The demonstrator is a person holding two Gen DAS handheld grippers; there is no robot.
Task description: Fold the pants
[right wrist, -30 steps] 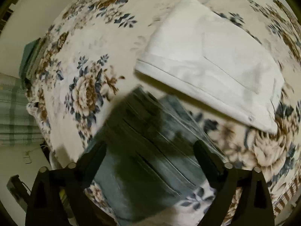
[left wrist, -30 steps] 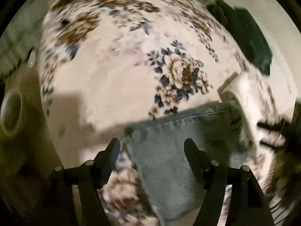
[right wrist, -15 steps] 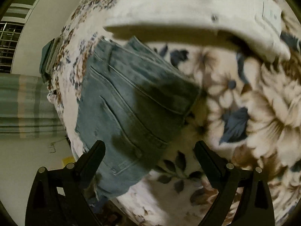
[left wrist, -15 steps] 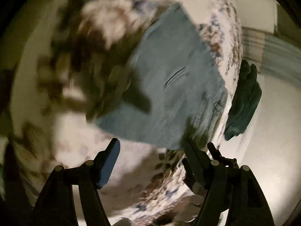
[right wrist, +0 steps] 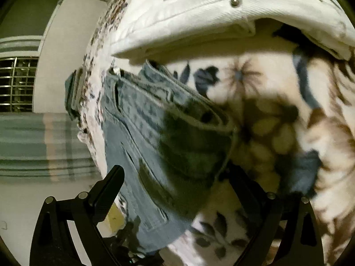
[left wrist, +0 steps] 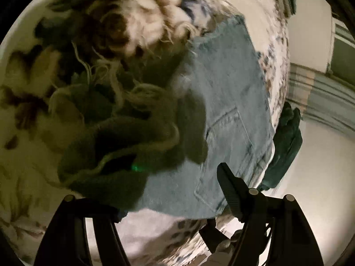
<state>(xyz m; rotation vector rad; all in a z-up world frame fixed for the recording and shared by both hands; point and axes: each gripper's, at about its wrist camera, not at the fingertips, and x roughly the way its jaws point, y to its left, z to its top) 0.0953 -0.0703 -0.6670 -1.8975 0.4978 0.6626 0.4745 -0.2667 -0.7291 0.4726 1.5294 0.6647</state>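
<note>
Denim, pale blue and already folded into a compact stack, lies on the floral blanket (right wrist: 277, 115): the jeans (right wrist: 142, 137) sit directly ahead of the right claw (right wrist: 175, 181), whose jaws stand wide apart with nothing between them, and ahead and to the right of the left claw (left wrist: 175, 190), which also looks spread and empty. A folded white pair (right wrist: 199, 15) rests beyond the jeans, just past their waistband. Judging by the neat stack, the folding seems mostly done, with perhaps a last tuck or straightening left. Much is unclear: the left claw's near finger is lost in dark blur, shadows cover part of the denim, and a dark green cloth (left wrist: 286, 146) at the bed's edge cannot be identified.
</note>
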